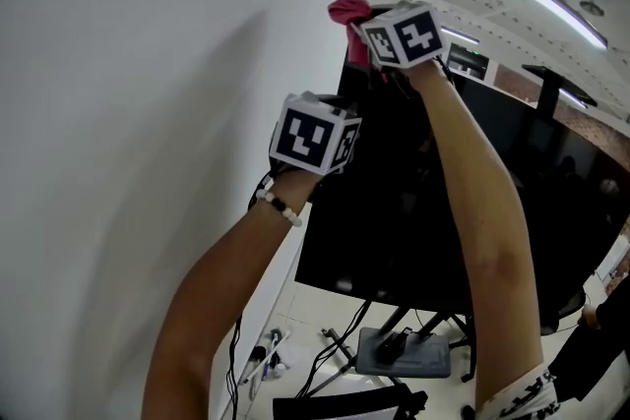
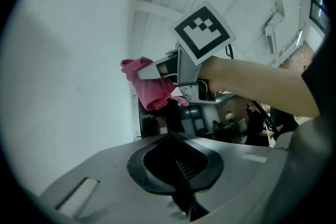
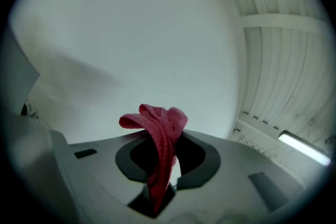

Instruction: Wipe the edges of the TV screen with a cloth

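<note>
Left gripper [image 2: 179,168] jaws together, nothing between them, beside TV [image 1: 394,221] left edge, right gripper [image 3: 161,182] raised higher, jaws clamped on pink cloth [image 3: 160,128], cloth bunched at TV top-left corner, white wall [image 1: 148,113] alongside

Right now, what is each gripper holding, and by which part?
The right gripper pinches the pink cloth by a bunched fold between its fingers, with the free end poking out beyond them. The left gripper holds nothing.
</note>
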### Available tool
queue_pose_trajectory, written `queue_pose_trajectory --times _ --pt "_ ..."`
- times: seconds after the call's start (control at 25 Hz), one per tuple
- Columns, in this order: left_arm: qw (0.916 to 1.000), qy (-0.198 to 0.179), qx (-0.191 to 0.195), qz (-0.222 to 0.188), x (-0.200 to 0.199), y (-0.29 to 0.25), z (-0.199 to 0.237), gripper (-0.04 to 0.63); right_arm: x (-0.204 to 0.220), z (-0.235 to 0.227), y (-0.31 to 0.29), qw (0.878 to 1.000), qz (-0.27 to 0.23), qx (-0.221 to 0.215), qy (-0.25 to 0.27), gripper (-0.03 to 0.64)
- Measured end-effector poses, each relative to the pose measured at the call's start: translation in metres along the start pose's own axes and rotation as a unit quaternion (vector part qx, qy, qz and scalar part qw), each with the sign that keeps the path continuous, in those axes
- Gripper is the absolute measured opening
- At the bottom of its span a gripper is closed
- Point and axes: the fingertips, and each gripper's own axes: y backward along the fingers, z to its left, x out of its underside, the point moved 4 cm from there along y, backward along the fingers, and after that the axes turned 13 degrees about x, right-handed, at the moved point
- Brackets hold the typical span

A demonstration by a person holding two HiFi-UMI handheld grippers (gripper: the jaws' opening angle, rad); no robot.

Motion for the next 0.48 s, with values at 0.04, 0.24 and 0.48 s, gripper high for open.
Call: queue_pose_trajectory --times 0.04,0.24,0.48 --pt "1.0000 0.000 0.001 -0.002 0.001 0.002 0.002 -0.005 0.002 0.004 -0.004 1.000 0.014 -0.002 0.020 0.077" --pt "1.0000 0.003 -0.004 0.008 0.007 0.009 0.015 -0.005 0.012 0.017 -0.017 0.995 0.080 -0.040 0.041 0.077" --pt "0.9999 0.005 0.012 -0.004 0.001 0.011 0.012 -0.005 0.019 0.002 -0.010 0.987 0.137 -0.044 0.070 0.077"
